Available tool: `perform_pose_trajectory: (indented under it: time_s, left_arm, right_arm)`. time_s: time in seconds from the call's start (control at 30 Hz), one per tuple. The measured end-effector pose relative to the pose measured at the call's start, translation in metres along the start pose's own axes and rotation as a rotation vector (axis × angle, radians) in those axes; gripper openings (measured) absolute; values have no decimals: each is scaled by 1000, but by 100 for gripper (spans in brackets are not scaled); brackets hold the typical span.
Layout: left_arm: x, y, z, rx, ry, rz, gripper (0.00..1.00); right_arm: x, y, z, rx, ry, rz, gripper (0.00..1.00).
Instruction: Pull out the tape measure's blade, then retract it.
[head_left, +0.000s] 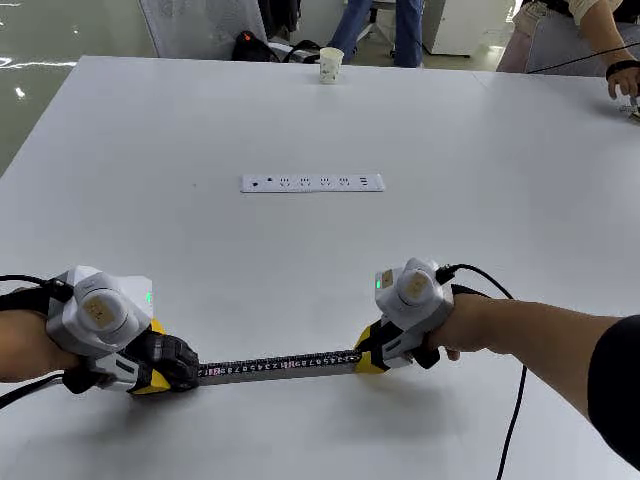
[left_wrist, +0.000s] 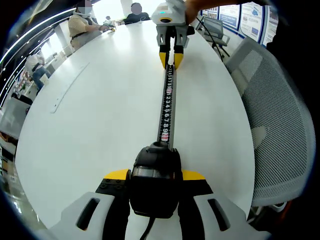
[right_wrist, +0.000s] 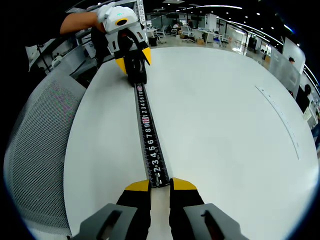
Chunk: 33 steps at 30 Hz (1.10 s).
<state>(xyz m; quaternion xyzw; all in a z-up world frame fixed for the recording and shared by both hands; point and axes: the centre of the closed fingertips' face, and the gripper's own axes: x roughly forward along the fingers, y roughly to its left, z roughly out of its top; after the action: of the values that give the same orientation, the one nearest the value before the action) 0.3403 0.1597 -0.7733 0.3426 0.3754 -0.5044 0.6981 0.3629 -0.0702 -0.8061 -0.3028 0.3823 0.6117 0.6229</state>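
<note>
In the head view, a black, chunky plastic tape measure case (head_left: 172, 362) lies on the matte white tabletop (head_left: 480, 200), on the person's side of a flat white power strip (head_left: 312, 183). The left gripper (head_left: 160, 368) is clamped around the case. The right gripper (head_left: 368, 358) pinches the free end of the thin metal blade (head_left: 280, 365), whose long axis runs parallel to the power strip.

In the left gripper view, the yellow-tipped jaws are closed on the rounded case (left_wrist: 155, 180). The numbered blade (left_wrist: 166, 105) runs straight ahead to the right gripper (left_wrist: 170, 52).

In the right gripper view, the jaws are shut on the blade (right_wrist: 148, 135) at its tip, and the case (right_wrist: 135, 72) lies dead ahead in the left gripper (right_wrist: 131, 55). The blade looks drawn out, so retracting likely means the right gripper travels along this axis toward the case.
</note>
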Motion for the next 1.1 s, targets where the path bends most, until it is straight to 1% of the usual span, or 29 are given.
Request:
perform_pose_trajectory:
  time_s: [0.6, 1.1]
  left_arm:
    - [0, 0, -1, 0, 1, 0, 31]
    - [1, 2, -1, 1, 1, 2, 31]
  right_arm:
    - [-5, -2, -9, 13, 4, -8, 9]
    - [-6, -1, -10, 16, -1, -8, 10]
